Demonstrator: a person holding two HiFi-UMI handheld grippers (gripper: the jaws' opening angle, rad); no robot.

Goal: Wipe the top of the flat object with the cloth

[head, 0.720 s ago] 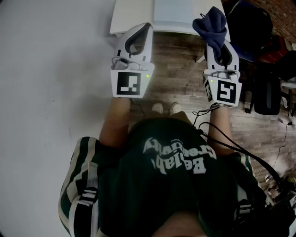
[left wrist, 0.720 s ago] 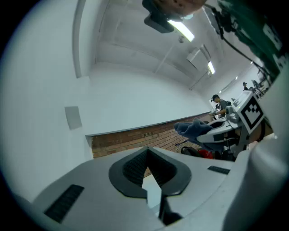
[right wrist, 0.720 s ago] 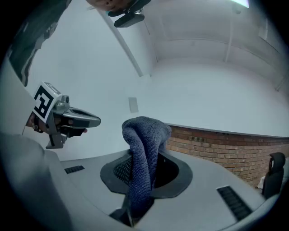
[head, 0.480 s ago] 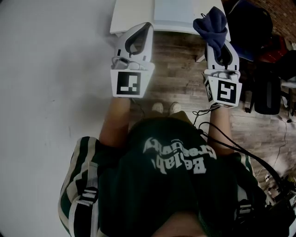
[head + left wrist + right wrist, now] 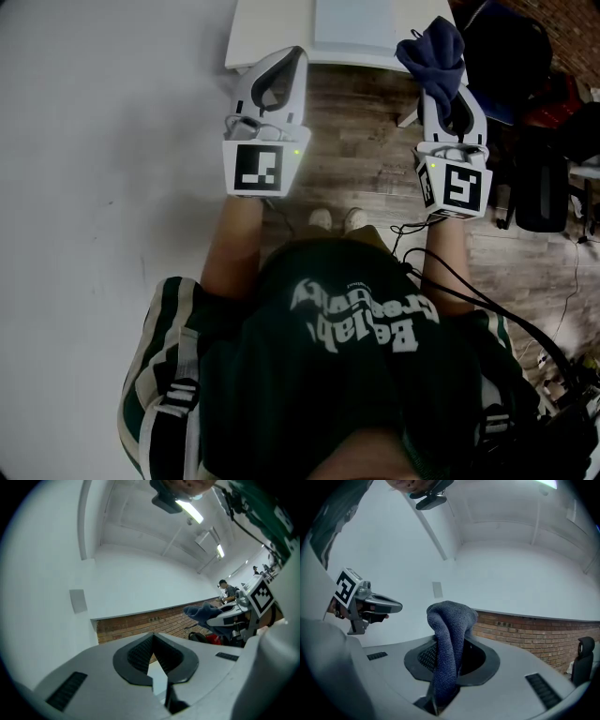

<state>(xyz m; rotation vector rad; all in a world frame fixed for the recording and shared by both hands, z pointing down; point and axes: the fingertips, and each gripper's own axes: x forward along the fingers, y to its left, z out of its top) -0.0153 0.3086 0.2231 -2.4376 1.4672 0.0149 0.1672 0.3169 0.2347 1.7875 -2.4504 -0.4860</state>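
Note:
From the head view, my right gripper (image 5: 441, 82) is held up and shut on a dark blue cloth (image 5: 433, 49), which bunches above the jaw tips. The right gripper view shows the cloth (image 5: 449, 634) pinched in that gripper (image 5: 445, 667) and drooping over it. My left gripper (image 5: 286, 66) is shut and holds nothing; its jaws (image 5: 154, 653) point at a white wall. A pale flat panel (image 5: 352, 21) lies on a white table (image 5: 267, 39) just beyond both grippers. Neither gripper touches it.
A white wall (image 5: 94, 141) fills the left side. Wooden floor (image 5: 366, 159) lies below the grippers, with the person's shoes (image 5: 336, 220) on it. A black chair and bags (image 5: 516, 56) stand at the right, and cables (image 5: 525, 328) trail over the floor.
Both grippers keep almost the same pose; the right one with the cloth has drifted a few pixels to the right.

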